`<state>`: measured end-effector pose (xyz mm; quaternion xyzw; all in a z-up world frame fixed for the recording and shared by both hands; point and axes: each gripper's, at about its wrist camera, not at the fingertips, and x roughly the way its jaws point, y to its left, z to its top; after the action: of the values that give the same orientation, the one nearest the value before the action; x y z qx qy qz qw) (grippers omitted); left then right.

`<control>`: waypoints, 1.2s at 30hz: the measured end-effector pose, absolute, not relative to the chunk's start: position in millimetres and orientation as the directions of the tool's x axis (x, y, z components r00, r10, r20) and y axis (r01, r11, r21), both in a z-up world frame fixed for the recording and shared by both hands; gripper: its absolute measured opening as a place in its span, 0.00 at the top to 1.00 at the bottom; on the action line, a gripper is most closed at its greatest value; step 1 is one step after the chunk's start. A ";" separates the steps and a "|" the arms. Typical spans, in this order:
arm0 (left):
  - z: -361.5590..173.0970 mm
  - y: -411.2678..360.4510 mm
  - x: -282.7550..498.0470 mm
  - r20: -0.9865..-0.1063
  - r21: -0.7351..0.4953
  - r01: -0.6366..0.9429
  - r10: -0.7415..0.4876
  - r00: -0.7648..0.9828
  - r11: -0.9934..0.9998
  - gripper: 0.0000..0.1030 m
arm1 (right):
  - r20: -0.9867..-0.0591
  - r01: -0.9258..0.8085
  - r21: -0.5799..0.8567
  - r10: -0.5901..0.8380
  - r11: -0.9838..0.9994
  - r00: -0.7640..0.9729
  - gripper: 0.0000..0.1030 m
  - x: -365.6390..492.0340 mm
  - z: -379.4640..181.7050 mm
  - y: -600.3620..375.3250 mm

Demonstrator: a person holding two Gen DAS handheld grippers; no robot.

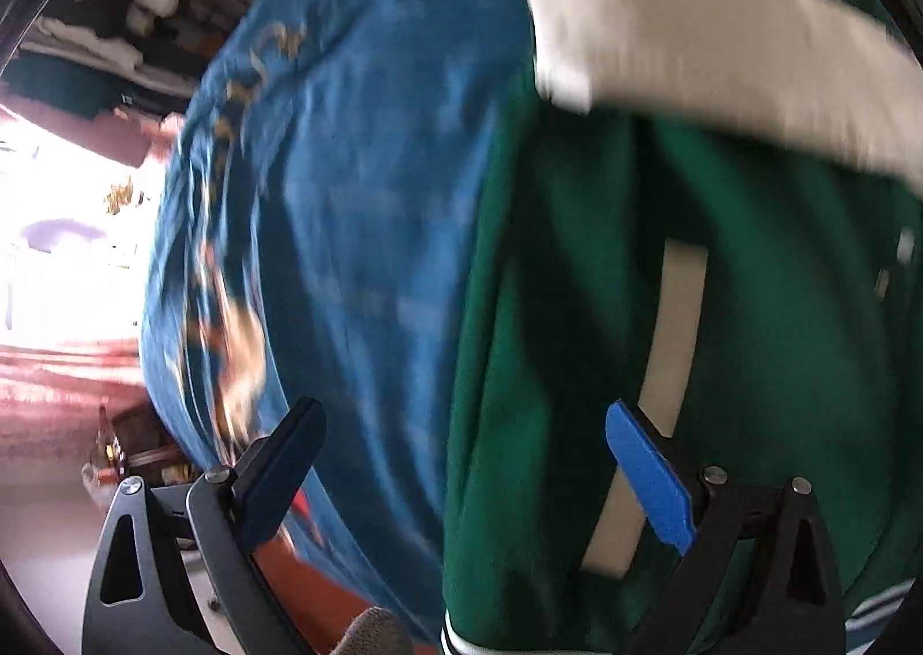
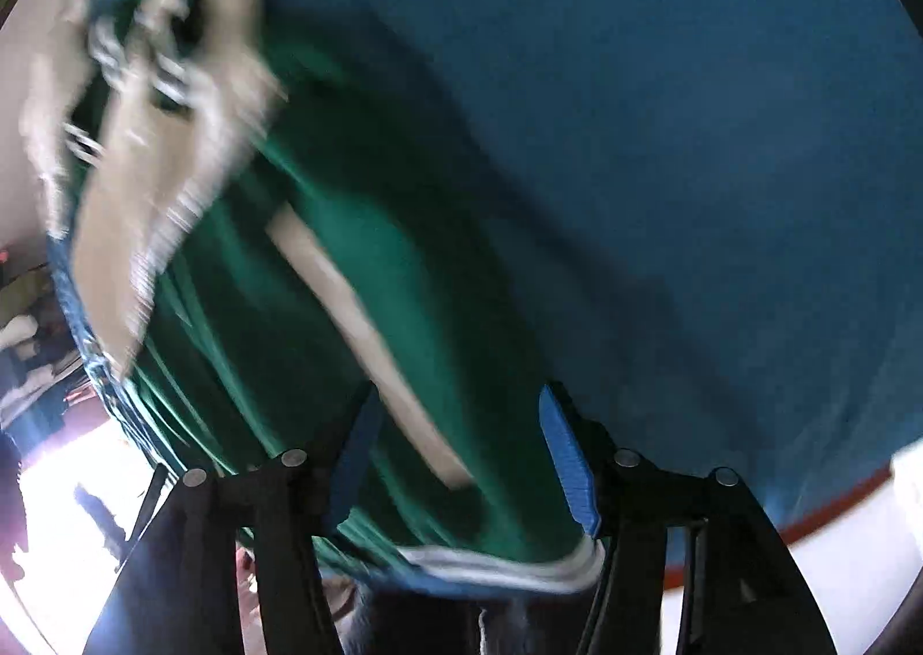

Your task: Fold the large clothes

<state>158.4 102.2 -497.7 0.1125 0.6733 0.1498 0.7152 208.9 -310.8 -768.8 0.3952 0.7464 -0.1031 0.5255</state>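
— On the blue bedcover (image 1: 369,205), what lies there?

— A green jacket (image 1: 767,309) with cream sleeves, spread over the cover's right part in the left wrist view. One cream sleeve (image 1: 692,38) crosses the top of it, and a narrow cream stripe (image 1: 675,343) runs down the green cloth. White stripes show at the hem by the bottom edge.

— Any brand or writing on it?

— None that can be read; both views are blurred. Small pale marks sit near the jacket's right side, too smeared to tell what they are. The cover has a gold pattern along its left border, also unreadable.

— And the left gripper (image 1: 461,459)?

— Its jaws stand wide apart, one finger over the blue cover, the other over the green cloth, pinching nothing.

— The right gripper (image 2: 461,459)?

— Spread as well. The jacket (image 2: 369,274) lies between and beyond its fingers, with the striped hem (image 2: 507,568) just beside the right blue pad (image 2: 568,465). Whether the pad touches it, I cannot tell.

— What surrounds the bed?

— Folded clothes piled on shelves (image 1: 115,9) at the upper left, and a bright glare below them.
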 end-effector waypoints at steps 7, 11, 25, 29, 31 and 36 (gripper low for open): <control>-547.6 92.7 132.1 -0.921 0.390 -0.018 0.390 -0.009 0.921 0.03 | -0.861 0.682 0.266 0.486 0.681 -0.150 0.91 176.5 -785.7 -280.2; -552.0 95.1 131.2 -0.922 0.386 -0.035 0.386 -0.010 0.922 0.03 | -0.904 0.693 0.183 0.396 0.698 -0.160 0.91 169.7 -773.4 -288.0; -485.8 -84.2 210.4 -0.947 0.222 0.067 0.199 0.252 0.973 0.03 | -0.958 0.414 0.258 0.286 0.873 -0.006 0.61 322.7 -707.8 -315.4; -519.7 -164.1 235.4 -0.942 0.244 0.179 0.189 0.278 0.953 0.03 | -0.958 0.360 0.266 0.286 0.894 0.000 0.61 363.9 -739.9 -329.4; -540.0 -184.4 241.4 -0.931 0.299 0.226 0.231 0.283 0.927 0.03 | -0.960 0.341 0.260 0.280 0.903 -0.011 0.62 379.0 -750.4 -330.4; -560.7 -181.9 241.3 -0.925 0.323 0.215 0.260 0.276 0.922 0.01 | -0.932 0.312 0.356 0.360 0.881 0.047 0.79 379.7 -757.3 -331.2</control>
<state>241.3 -181.9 -560.7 0.1974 0.6015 0.0146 0.7740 379.7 -331.2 -757.3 0.2435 0.6901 0.0175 0.6813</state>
